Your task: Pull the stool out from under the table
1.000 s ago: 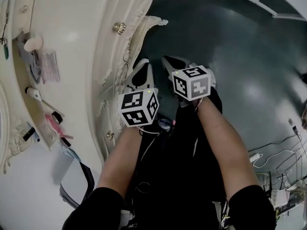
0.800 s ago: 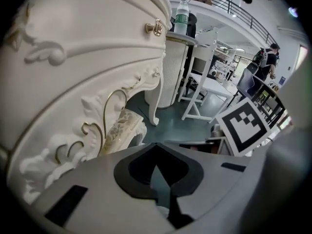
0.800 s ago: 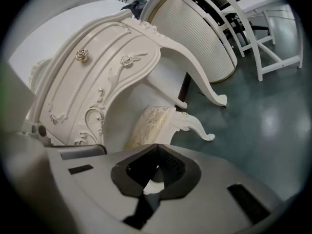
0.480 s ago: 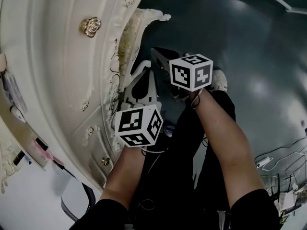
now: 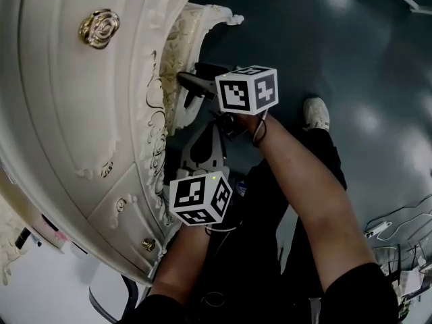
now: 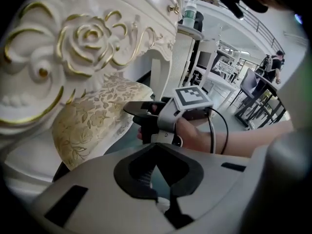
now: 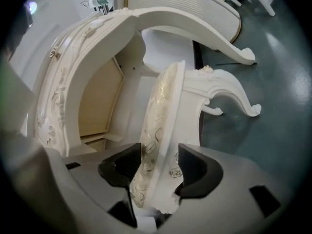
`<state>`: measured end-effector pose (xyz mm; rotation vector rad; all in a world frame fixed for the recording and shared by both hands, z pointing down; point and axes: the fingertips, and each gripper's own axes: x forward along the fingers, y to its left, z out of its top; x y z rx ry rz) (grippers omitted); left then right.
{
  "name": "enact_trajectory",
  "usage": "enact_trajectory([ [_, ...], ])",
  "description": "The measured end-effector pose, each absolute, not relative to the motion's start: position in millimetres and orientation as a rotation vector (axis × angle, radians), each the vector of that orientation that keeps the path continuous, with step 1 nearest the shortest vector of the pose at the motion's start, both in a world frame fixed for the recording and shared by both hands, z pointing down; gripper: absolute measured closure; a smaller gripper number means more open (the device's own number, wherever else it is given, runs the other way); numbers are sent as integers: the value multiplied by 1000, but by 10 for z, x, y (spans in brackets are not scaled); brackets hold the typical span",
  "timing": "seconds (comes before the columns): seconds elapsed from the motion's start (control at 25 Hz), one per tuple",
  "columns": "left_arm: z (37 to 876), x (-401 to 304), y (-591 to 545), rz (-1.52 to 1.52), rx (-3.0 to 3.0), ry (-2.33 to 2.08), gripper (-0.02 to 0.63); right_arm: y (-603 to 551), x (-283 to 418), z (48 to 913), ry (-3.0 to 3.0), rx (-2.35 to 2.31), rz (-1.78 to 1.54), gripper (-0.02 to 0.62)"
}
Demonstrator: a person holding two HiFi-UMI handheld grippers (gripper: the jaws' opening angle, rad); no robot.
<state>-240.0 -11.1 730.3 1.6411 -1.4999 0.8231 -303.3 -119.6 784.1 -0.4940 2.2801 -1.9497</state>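
Under the surface (image 7: 92, 48), the stool (image 7: 161, 111) presents its seat edge from 12 to 6 o'clock between the right gripper (image 7: 158, 167) fingers, which have just spread open without pressing. The left gripper (image 6: 156, 172), clenched and empty, sits at 6 o'clock behind.

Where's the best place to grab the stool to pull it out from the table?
Grab the front edge of the stool seat, coming in level from the open floor side. It's a thin slab that sticks out, while the rest sits under the table. The right gripper has just been opening its jaws, and that edge stands between its fingers.
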Motion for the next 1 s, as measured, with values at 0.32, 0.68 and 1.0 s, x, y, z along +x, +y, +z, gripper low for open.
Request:
enact_trajectory([
  [0.32, 7272, -2476, 36, 814, 1603, -1484, 606, -1333, -3090, 7834, 2225, -430, -1983, 371],
  [0.68, 7233, -2411, 187, 850, 1596, -1449, 606, -1320, -3083, 7827, 2245, -449, -1994, 423],
  [1.0, 7054, -2314, 103, 826, 1598, -1476, 606, -1221, -2912, 7843, 2158, -460, -2082, 437],
])
